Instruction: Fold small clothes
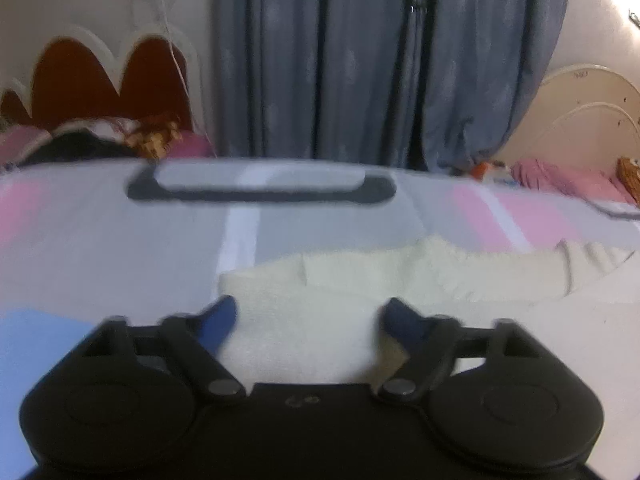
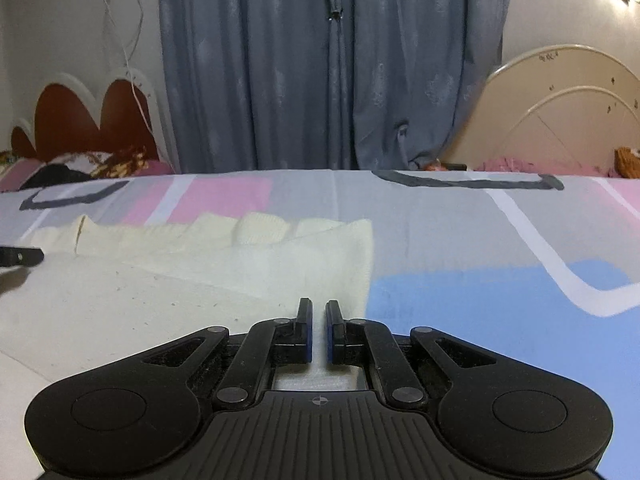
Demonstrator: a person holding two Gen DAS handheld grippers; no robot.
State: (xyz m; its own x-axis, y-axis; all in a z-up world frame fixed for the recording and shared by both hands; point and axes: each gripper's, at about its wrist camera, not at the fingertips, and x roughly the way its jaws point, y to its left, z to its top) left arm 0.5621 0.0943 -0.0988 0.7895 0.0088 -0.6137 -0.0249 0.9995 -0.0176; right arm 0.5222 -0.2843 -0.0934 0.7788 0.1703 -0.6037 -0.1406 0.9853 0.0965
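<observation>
A cream knitted garment (image 1: 360, 276) lies flat on the patterned bedsheet (image 1: 120, 240), one layer folded over another. My left gripper (image 1: 310, 308) hovers over its left part, blue pads wide apart and not pressing on the cloth; this view is blurred. In the right wrist view the garment (image 2: 240, 256) spreads to the left and ahead. My right gripper (image 2: 319, 308) sits at its right edge, shut to a thin slit filled with pale cloth. A dark fingertip (image 2: 22, 257) pokes in at that view's left edge.
The grey, pink and blue sheet (image 2: 460, 232) stretches right of the garment. Blue-grey curtains (image 2: 320, 80) hang behind the bed. A red scalloped headboard (image 2: 80, 120) with piled bedding stands at the far left, and a cream headboard (image 2: 560, 120) at the far right.
</observation>
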